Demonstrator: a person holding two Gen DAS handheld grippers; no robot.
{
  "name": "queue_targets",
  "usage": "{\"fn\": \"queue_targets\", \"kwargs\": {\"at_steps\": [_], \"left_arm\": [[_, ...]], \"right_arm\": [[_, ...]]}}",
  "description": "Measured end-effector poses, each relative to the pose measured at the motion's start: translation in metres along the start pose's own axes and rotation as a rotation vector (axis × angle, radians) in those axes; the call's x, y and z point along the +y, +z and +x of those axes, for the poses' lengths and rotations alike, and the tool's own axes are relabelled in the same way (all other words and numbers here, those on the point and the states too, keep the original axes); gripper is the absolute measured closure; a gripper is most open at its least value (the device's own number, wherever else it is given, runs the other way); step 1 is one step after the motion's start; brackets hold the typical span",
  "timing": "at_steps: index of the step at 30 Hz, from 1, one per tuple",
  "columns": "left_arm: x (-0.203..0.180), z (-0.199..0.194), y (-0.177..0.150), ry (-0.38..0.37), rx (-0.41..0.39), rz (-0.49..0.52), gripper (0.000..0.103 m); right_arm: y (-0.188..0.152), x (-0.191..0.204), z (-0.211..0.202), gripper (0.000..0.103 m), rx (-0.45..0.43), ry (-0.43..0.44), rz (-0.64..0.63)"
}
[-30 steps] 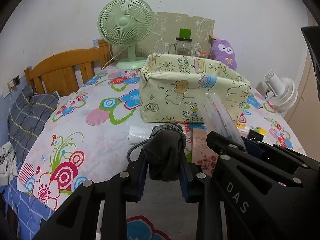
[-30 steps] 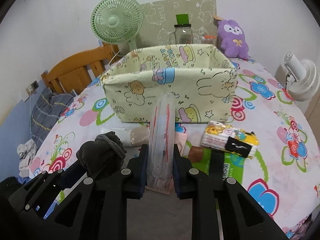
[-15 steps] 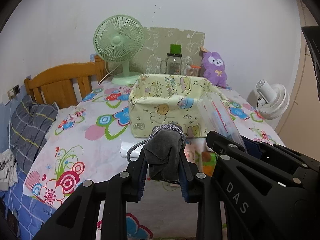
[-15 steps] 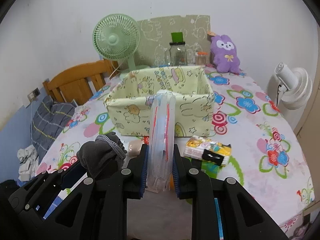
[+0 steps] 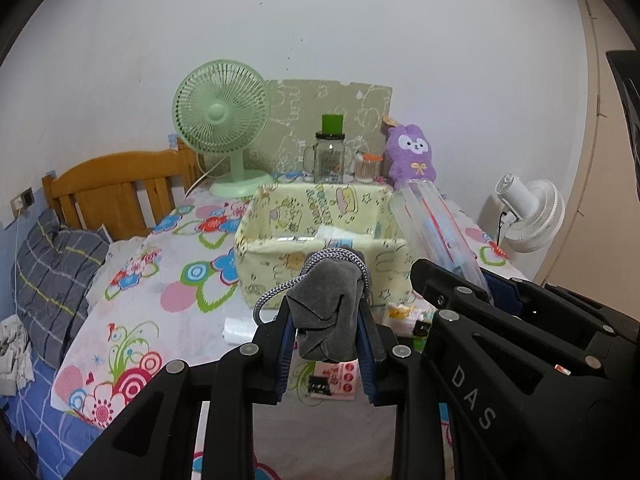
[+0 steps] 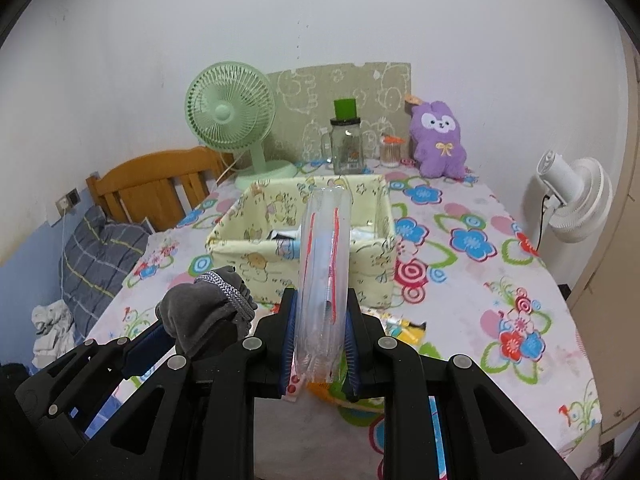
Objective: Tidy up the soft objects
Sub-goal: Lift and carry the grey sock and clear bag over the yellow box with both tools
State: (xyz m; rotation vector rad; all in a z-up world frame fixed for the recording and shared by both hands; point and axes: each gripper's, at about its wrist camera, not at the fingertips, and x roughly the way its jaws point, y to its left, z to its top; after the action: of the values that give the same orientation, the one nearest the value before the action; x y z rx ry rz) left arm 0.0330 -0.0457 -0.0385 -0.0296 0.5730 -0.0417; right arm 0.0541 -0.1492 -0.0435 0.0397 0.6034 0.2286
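Handling note: your left gripper (image 5: 326,322) is clamped on the soft, light grey pouch (image 5: 326,304) and your right gripper (image 6: 320,328) pinches the limp clear packet (image 6: 322,264), both short of the fabric basket (image 6: 360,258), so grip mid-body.

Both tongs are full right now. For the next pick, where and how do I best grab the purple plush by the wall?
Probably take the purple plush across its body, below the head, coming in level from the front over the fabric bin. It sits upright with its back near the wall, and the glass jar crowds its left, so the front is the open side.
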Motion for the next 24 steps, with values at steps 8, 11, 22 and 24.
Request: {"fn": "queue_targets", "kwargs": {"at_steps": [8, 11, 22, 24], "left_arm": [[-0.004, 0.002, 0.016, -0.009, -0.037, 0.005, 0.076], [-0.005, 0.004, 0.022, -0.016, -0.047, 0.005, 0.076], [-0.004, 0.016, 0.044, -0.011, -0.082, 0.024, 0.076], [-0.003, 0.019, 0.048, -0.008, -0.086, 0.023, 0.076]], "right_arm": [[0.018, -0.004, -0.004, 0.078, -0.04, -0.006, -0.009], [0.025, -0.006, -0.002, 0.078, -0.054, -0.006, -0.01], [0.051, -0.008, 0.011, 0.078, -0.087, -0.006, -0.02], [0.054, -0.009, 0.014, 0.078, -0.093, -0.003, -0.011]]}}
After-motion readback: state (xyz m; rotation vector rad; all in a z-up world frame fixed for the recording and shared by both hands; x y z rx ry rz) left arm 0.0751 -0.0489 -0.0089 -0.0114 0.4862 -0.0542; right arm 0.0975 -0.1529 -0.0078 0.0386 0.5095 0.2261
